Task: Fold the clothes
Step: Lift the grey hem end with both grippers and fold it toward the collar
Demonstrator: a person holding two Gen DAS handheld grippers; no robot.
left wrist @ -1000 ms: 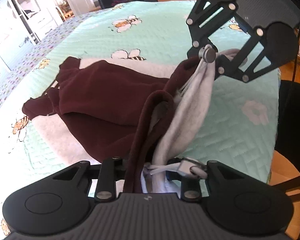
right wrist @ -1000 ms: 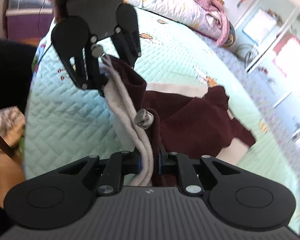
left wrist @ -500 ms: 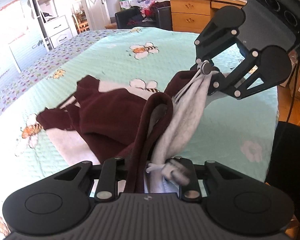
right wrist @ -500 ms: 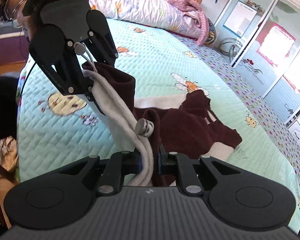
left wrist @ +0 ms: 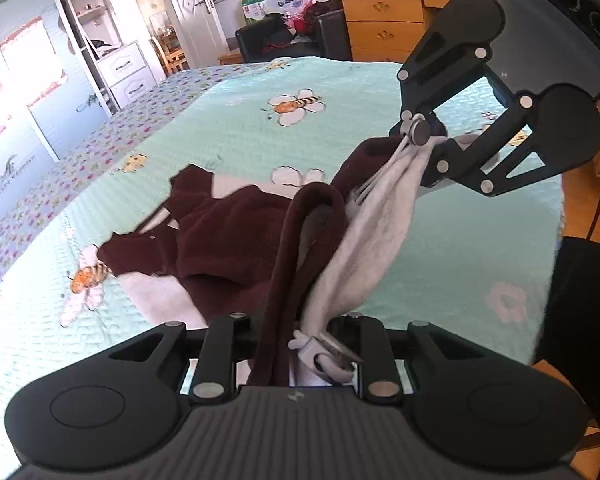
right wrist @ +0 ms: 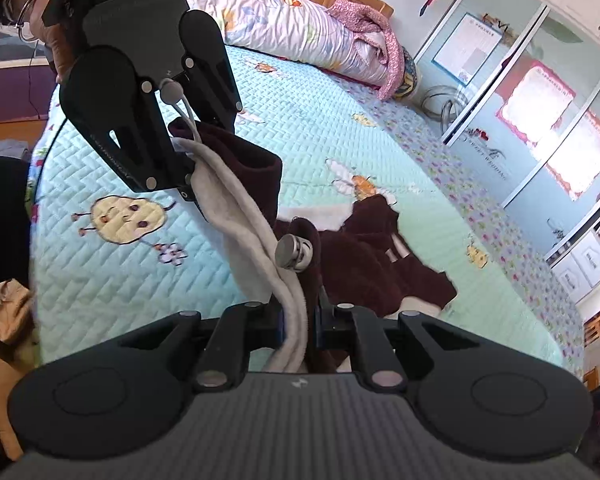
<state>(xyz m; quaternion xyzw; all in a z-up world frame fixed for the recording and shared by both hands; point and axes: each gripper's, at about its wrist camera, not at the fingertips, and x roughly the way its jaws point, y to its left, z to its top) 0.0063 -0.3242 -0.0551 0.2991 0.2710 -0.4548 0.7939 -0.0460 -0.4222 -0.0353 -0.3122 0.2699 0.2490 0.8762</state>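
Observation:
A maroon garment [left wrist: 228, 248] with a pale grey lining [left wrist: 372, 240] lies partly spread on the mint quilted bed [left wrist: 228, 136]. Its near edge hangs lifted between my two grippers. My left gripper [left wrist: 296, 332] is shut on one end of that edge, beside a white drawstring and a grey cord stopper [left wrist: 312, 356]. In the right wrist view my right gripper [right wrist: 300, 316] is shut on the other end, next to a metal cord stopper [right wrist: 294, 254]. Each gripper also shows in the other's view: the right gripper [left wrist: 432, 148] and the left gripper [right wrist: 180, 168], both pinching cloth. The rest of the garment [right wrist: 364, 264] trails on the quilt.
A rolled duvet [right wrist: 284, 28] and a pink cloth lie at the head of the bed. A wooden dresser [left wrist: 384, 20] and a dark chair [left wrist: 284, 40] stand beyond the foot. Wardrobes [right wrist: 540, 112] line one side. A person's arm with bangles [right wrist: 32, 8] holds the left gripper.
Both grippers have risen, and the garment's held edge has come up off the quilt with them. The grip on the cloth is unchanged.

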